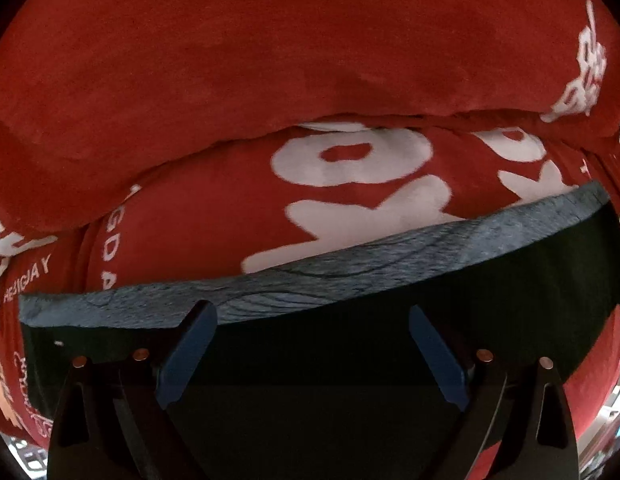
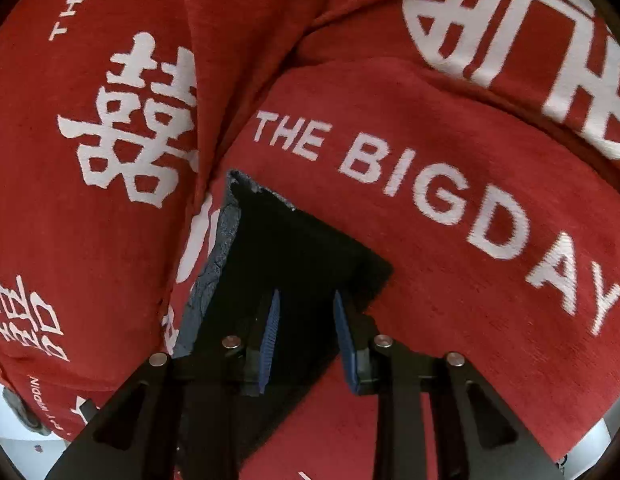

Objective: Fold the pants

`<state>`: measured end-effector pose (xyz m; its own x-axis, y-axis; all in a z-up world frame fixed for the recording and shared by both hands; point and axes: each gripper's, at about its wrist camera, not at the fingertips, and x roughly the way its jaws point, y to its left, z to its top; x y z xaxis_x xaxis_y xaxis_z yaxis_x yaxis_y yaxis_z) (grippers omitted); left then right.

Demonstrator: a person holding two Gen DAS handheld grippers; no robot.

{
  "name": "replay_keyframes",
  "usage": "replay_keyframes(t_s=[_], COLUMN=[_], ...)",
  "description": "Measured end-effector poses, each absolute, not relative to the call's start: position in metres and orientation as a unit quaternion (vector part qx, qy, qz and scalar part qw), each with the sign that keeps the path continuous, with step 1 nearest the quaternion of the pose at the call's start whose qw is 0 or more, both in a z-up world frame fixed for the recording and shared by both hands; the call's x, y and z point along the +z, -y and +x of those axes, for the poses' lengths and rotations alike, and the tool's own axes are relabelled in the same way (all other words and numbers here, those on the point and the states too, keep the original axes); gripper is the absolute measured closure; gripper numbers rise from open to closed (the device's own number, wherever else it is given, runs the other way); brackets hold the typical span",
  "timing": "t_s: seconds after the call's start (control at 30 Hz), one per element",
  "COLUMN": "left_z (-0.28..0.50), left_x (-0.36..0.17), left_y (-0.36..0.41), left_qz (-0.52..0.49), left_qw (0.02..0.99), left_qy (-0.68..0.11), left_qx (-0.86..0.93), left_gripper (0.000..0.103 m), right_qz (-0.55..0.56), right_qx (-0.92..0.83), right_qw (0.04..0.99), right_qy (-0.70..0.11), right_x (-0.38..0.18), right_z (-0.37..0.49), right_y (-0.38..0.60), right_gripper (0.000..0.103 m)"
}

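Dark pants [image 1: 350,352] sit nearest the lens in both views, filling the lower frame. In the left wrist view the left gripper [image 1: 310,354] has its jaws spread wide over the dark cloth, blue pads [image 1: 186,360] well apart; no pinch shows, so it holds nothing as far as I can see. In the right wrist view the right gripper [image 2: 306,340] has jaws drawn close, a narrow gap between pads, w/ a dark corner of the pants [image 2: 294,264] running up between them toward frame centre; looks nipped, though whether the pads really bite the cloth is hard to tell. A grey-blue edge [image 1: 310,284], prob. hem or inner face, crosses the middle of the left view and runs up the left side of the dark patch in the right view. Risk, as I judge it: w/ only one side gripped the fabric could slide out or the fold go skewed, since the cloth is limp and the left jaws aren't on it. Under and around lies a red blanket w/ white lettering [image 2: 450,208], rumpled, w/ a thick fold [image 1: 270,60] across the upper left-wrist frame; those ridges could snag or tilt the fold. Pale worktop [image 2: 14,432] shows at lower left.
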<state>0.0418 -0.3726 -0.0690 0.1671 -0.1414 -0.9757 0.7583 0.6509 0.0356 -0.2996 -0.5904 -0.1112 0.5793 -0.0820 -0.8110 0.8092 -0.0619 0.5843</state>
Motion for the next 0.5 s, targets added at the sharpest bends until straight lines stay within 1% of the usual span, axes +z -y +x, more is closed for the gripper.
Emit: replay_keyframes(t_s=[0.03, 0.13, 0.23, 0.33, 0.4, 0.47, 0.5], left_z=[0.039, 0.034, 0.024, 0.018, 0.018, 0.019, 0.02], left_x=[-0.07, -0.077, -0.094, -0.097, -0.098, -0.098, -0.099], left_y=[0.375, 0.381, 0.384, 0.382, 0.382, 0.383, 0.383], left_qz=[0.274, 0.274, 0.295, 0.298, 0.298, 0.301, 0.303], left_qw=[0.713, 0.71, 0.691, 0.697, 0.695, 0.693, 0.693], left_qy=[-0.561, -0.568, -0.583, -0.575, -0.576, -0.577, -0.576], left_qx=[-0.317, -0.314, -0.31, -0.308, -0.308, -0.31, -0.311], left_gripper=[0.005, 0.005, 0.005, 0.005, 0.005, 0.005, 0.005], right_qz=[0.635, 0.633, 0.641, 0.634, 0.623, 0.622, 0.625], right_qx=[-0.361, -0.37, -0.369, -0.367, -0.362, -0.358, -0.357], right_qw=[0.621, 0.617, 0.609, 0.615, 0.626, 0.628, 0.627], right_qy=[-0.286, -0.287, -0.286, -0.29, -0.298, -0.301, -0.299], right_x=[-0.109, -0.11, -0.117, -0.112, -0.107, -0.106, -0.106], right_z=[-0.307, -0.318, -0.323, -0.321, -0.319, -0.319, -0.319], right_y=[0.586, 0.579, 0.576, 0.576, 0.577, 0.578, 0.579], right_gripper=[0.097, 0.097, 0.097, 0.097, 0.097, 0.093, 0.093])
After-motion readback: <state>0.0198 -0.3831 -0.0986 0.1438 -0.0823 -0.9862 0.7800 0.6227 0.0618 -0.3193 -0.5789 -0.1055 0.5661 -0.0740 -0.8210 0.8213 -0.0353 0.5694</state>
